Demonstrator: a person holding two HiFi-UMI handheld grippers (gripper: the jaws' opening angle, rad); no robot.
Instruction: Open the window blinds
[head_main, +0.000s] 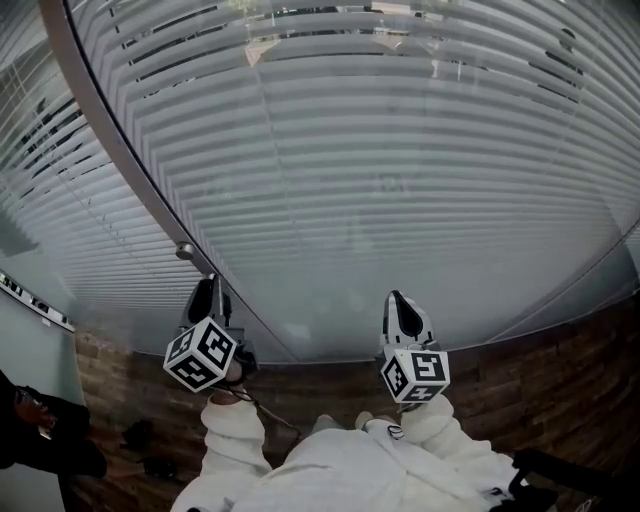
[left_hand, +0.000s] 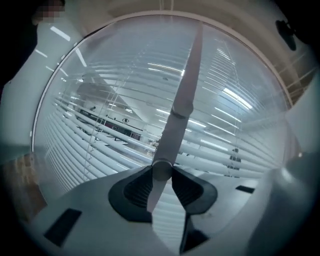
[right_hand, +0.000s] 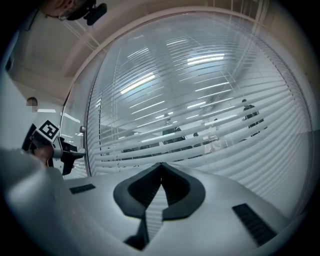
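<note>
**Left jaws on blind wand, right jaws closed and empty**

Left gripper (left_hand: 161, 172) jaws are clenched on the slim grey tilt wand (left_hand: 189, 70), which rises from between them. White horizontal slatted window blinds (head_main: 380, 170) hang just ahead of both jaws, with gaps between the slats. Right gripper (right_hand: 160, 169) jaws are pressed together with nothing between them; the wand is off to their left.
</note>
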